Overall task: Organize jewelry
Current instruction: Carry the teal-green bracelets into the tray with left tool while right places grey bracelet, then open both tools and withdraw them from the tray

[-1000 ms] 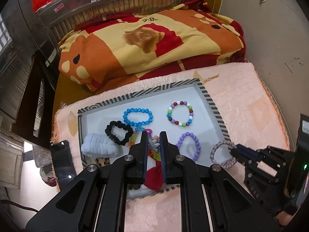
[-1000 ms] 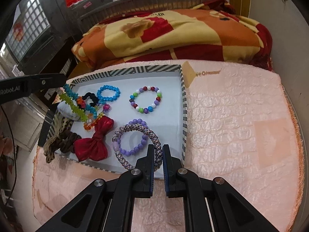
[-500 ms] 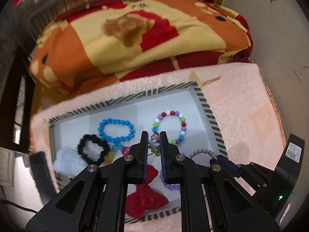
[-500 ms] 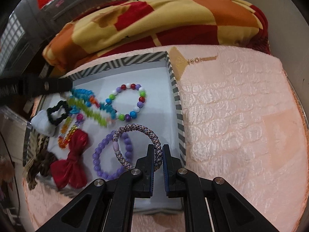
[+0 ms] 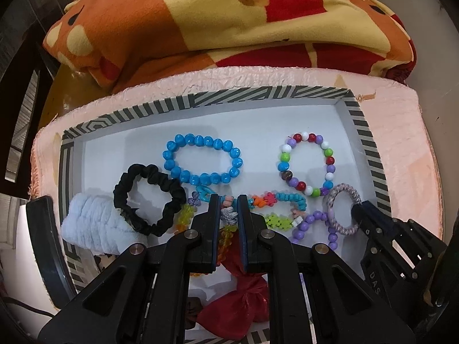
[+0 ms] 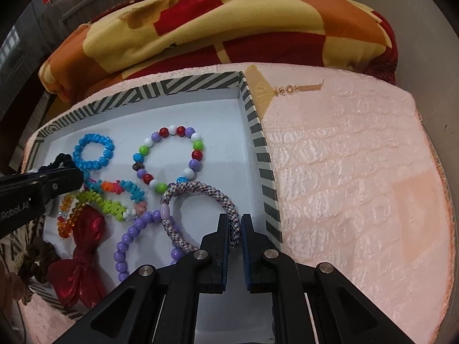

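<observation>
**A:** How are my tongs, and where's the jewelry?

**B:** All of it sits in the tray (image 6: 262, 154). My left gripper (image 5: 227, 200) is pinching the colourful strand (image 5: 282, 197) by one end, low over the tray floor, near the front rim. My right gripper (image 6: 235, 223) is pinching the braided band (image 6: 206, 192), close inside the tray's right wall.

**A:** Any free room?

**B:** The back strip of the tray, behind the blue bracelet (image 5: 202, 162) and the mixed bead bracelet (image 5: 308, 164), is bare. The front is crowded: the purple bracelet (image 6: 134, 240) lies partly under the band, the red bow (image 6: 81, 263) sits at the front rim, and the black scrunchie (image 5: 149, 199) and white scrunchie (image 5: 94, 229) crowd the left wall. Right of the tray I see open pink mat (image 6: 358, 186); behind it the blanket (image 5: 229, 17) rises.
</observation>
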Demonstrator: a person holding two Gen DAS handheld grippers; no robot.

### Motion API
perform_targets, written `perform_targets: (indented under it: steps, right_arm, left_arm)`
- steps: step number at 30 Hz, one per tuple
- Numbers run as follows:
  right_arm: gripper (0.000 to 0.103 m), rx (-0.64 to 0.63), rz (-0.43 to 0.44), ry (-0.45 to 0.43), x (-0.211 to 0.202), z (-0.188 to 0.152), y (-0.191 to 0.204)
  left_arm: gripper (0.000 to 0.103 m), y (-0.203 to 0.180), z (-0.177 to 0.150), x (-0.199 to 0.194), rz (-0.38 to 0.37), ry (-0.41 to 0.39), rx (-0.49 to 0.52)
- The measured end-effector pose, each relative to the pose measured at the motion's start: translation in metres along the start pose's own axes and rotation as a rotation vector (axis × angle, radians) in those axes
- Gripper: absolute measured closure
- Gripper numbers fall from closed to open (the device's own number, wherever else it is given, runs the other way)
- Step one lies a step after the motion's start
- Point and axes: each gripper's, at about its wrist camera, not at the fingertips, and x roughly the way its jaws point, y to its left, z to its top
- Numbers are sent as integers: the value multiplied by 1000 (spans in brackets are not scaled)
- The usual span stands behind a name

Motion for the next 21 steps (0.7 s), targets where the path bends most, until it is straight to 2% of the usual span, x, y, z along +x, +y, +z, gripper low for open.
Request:
perform_targets:
  steps: [5,10,14,15,21]
  right_arm:
    - [93,34,38,15,-3,0,-3]
    - [92,41,83,-6,-23,-11,-8]
    - [75,28,98,-41,-44,-20,-7]
    - [74,27,102,-47,-47,-23,-7]
    - [74,10,133,-80,-73,-33,-3]
  left_arm:
    - [90,0,-6,-4,-12,-4,-9]
    - [72,5,-16,-16,-13,-22,-13]
    - [59,7,-25,-29,-10,-41,-26]
    - [57,7,-26,-32,-5,-47,-30]
    - [57,15,-50,-53,9,-79,-75]
